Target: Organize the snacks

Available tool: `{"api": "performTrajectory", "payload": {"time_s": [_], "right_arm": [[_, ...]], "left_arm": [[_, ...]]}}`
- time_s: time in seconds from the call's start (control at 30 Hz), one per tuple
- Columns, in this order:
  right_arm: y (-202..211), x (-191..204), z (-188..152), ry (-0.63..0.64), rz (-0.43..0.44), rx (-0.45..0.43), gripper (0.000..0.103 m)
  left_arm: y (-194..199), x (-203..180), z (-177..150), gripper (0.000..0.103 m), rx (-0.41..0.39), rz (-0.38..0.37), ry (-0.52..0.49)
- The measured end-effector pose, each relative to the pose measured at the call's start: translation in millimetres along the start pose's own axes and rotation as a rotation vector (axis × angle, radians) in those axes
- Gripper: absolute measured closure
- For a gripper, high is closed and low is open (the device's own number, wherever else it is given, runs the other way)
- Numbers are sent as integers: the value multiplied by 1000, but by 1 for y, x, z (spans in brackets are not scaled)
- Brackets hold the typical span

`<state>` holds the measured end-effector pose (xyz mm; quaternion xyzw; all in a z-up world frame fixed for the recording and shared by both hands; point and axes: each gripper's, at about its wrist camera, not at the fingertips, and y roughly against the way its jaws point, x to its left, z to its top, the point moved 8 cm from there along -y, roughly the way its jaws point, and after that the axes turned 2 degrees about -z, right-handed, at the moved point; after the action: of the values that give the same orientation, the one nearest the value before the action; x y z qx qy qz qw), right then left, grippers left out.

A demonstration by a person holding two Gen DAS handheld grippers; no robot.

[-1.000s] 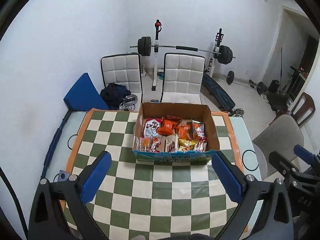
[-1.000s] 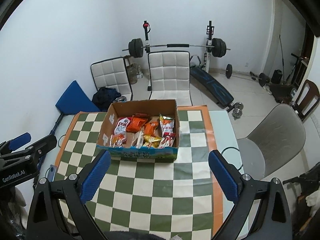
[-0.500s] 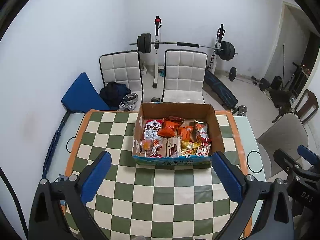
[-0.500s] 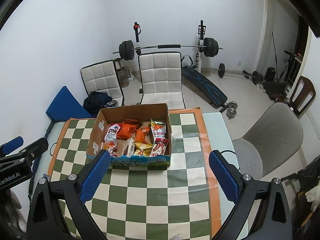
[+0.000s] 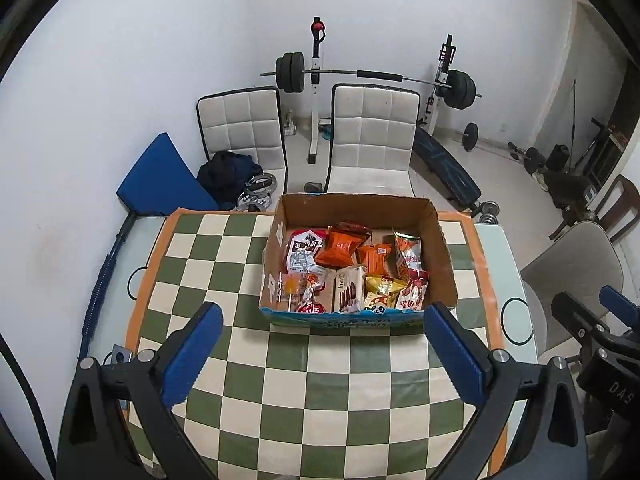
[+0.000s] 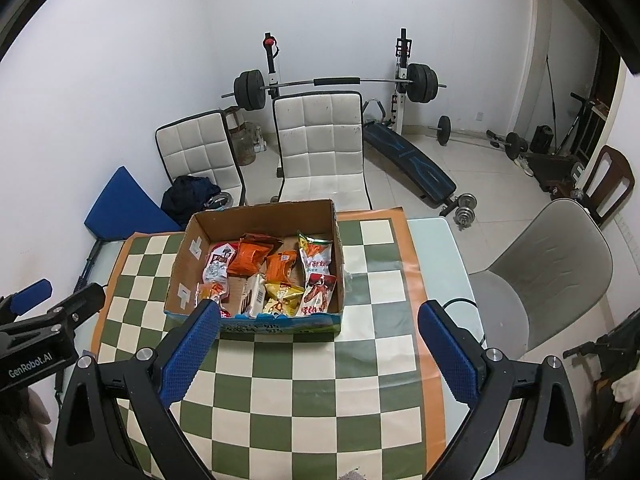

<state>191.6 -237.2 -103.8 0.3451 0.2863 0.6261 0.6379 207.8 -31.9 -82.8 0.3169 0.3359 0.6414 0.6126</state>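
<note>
A cardboard box [image 5: 352, 204] stands on the checkered tablecloth [image 5: 304, 380] at the far middle of the table; it also shows in the right wrist view [image 6: 260, 216]. It holds several snack packets, among them an orange packet [image 5: 340, 246], a white and red packet [image 5: 304, 252] and a brown biscuit box [image 5: 348, 290]. My left gripper [image 5: 324, 352] is open and empty, above the cloth in front of the box. My right gripper [image 6: 318, 348] is open and empty, in front of the box too.
Two white padded chairs [image 5: 372, 132] stand behind the table, with a barbell rack [image 5: 376, 78] at the wall. A grey chair [image 6: 552, 256] stands to the table's right. A blue cushion [image 5: 164, 176] lies at the far left.
Both grippers have risen and drawn back, so the box sits lower and smaller in view. Both stay open and empty.
</note>
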Motion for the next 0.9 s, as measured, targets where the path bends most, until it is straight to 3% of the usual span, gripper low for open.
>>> {"api": "performTrajectory", "payload": {"time_s": [0.9], "right_arm": [[-23, 2, -7, 6, 5, 25, 2]], "left_arm": [[-11, 3, -5, 0, 23, 17, 20]]}}
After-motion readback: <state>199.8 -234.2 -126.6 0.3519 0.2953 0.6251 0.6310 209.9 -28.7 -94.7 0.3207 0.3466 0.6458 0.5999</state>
